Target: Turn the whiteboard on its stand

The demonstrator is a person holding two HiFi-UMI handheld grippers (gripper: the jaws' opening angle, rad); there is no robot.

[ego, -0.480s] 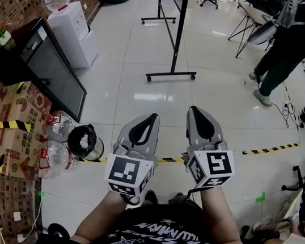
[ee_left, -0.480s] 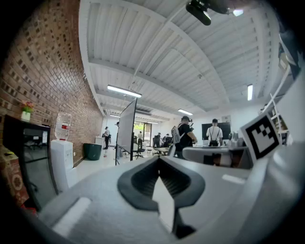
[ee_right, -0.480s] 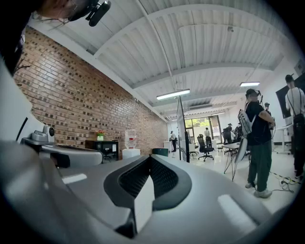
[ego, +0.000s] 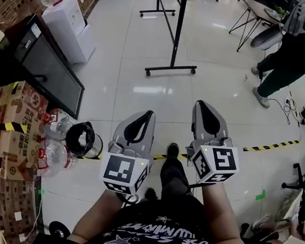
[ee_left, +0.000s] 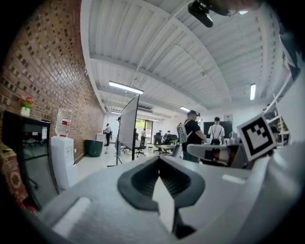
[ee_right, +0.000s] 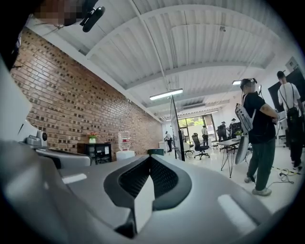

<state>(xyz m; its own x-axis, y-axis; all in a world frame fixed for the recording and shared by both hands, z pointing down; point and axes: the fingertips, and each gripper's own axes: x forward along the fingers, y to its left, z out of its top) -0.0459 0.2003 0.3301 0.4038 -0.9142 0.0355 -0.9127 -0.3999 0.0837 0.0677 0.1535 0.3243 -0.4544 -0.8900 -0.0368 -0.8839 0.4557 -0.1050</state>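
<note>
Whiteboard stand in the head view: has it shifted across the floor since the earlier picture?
No. The whiteboard stand keeps the same place relative to the water dispenser by the brick wall. Both slid slightly up the picture together, so it is the camera that moved.

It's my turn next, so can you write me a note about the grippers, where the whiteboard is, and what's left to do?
Left gripper: shut, holding nothing.
Right gripper: shut, holding nothing.
Whiteboard: on its stand, ahead and a little to the left, well apart from both grippers.
Done: nothing yet; neither gripper touches the whiteboard.
Left: walk up to it, take hold of the whiteboard, and turn it on the stand.
</note>
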